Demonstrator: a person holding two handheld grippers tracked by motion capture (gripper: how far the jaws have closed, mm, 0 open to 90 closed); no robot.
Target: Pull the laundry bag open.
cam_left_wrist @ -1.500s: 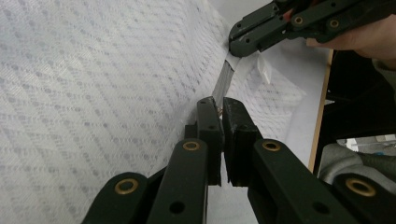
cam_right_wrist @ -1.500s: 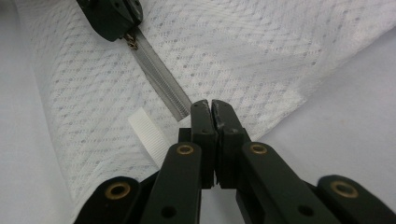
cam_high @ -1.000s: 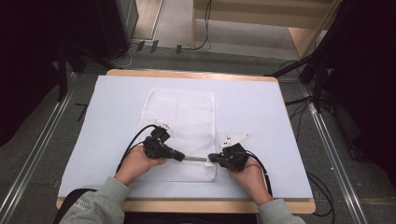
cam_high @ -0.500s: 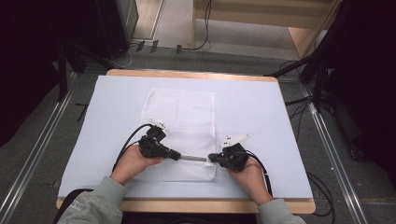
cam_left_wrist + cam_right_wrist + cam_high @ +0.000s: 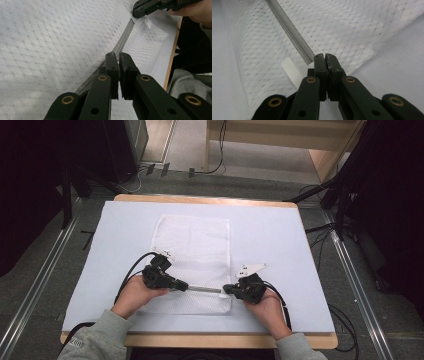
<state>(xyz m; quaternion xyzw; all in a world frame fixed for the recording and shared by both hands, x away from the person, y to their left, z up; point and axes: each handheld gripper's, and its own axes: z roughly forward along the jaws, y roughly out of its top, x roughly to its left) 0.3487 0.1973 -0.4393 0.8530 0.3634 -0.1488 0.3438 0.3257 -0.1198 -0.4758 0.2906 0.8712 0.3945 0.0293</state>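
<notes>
A white mesh bag (image 5: 192, 245) lies flat on the white table cover (image 5: 285, 240). Near its front edge a grey zipper (image 5: 205, 289) runs crosswise. My left gripper (image 5: 186, 287) is shut on the zipper pull at the zipper's left end; in the left gripper view the jaws (image 5: 117, 58) pinch a small pull, and the zipper (image 5: 123, 37) stretches away to the right gripper (image 5: 140, 11). My right gripper (image 5: 225, 290) is shut on the bag's zipper end; in the right gripper view the jaws (image 5: 324, 56) clamp where the zipper (image 5: 292, 33) stops, beside a white ribbed tab (image 5: 291, 68).
The wooden table edge (image 5: 200, 199) rims the cover. Cables (image 5: 127, 275) trail from both grippers toward the front corners. Floor rails (image 5: 45, 270) run along both sides, and dark stands and a shelf are at the back. The person's sleeves (image 5: 95, 340) rest at the front edge.
My left gripper has slid a little to the left along the zipper, so a longer grey stretch shows between the grippers. The right gripper has stayed put.
</notes>
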